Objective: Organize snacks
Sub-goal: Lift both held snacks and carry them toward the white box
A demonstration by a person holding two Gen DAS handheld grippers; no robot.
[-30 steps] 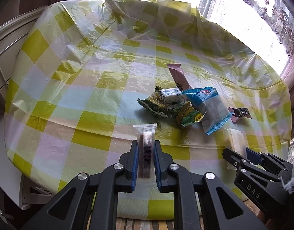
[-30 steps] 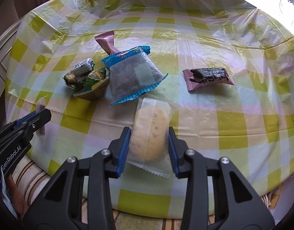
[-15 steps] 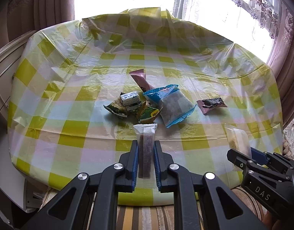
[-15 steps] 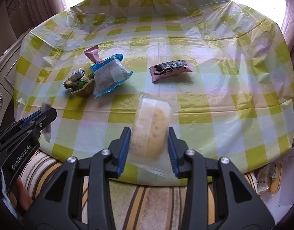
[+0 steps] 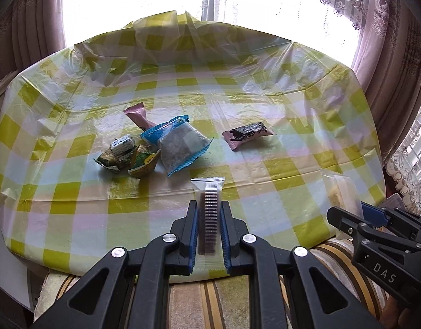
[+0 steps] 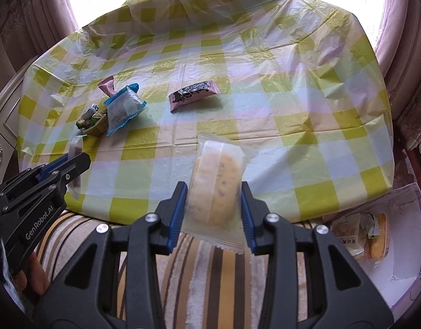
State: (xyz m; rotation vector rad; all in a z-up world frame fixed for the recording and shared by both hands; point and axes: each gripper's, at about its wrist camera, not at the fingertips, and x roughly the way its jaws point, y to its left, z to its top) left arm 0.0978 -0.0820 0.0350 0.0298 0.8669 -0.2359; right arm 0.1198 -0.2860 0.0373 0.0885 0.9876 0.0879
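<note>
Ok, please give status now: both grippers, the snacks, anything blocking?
Left gripper shut on thin bar. Right gripper shut on wrapped cake. Other snacks on table. Nothing blocking.

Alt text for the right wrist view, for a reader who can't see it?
The right gripper holds a clear-wrapped yellow cake above the near edge of a yellow-checked tablecloth. A pink bar wrapper and a small snack pile lie farther back.

Table's (image 6: 265,126) right half lies open; a snack heap (image 6: 111,112) and pink packet (image 6: 194,94) crowd the left-centre.
</note>
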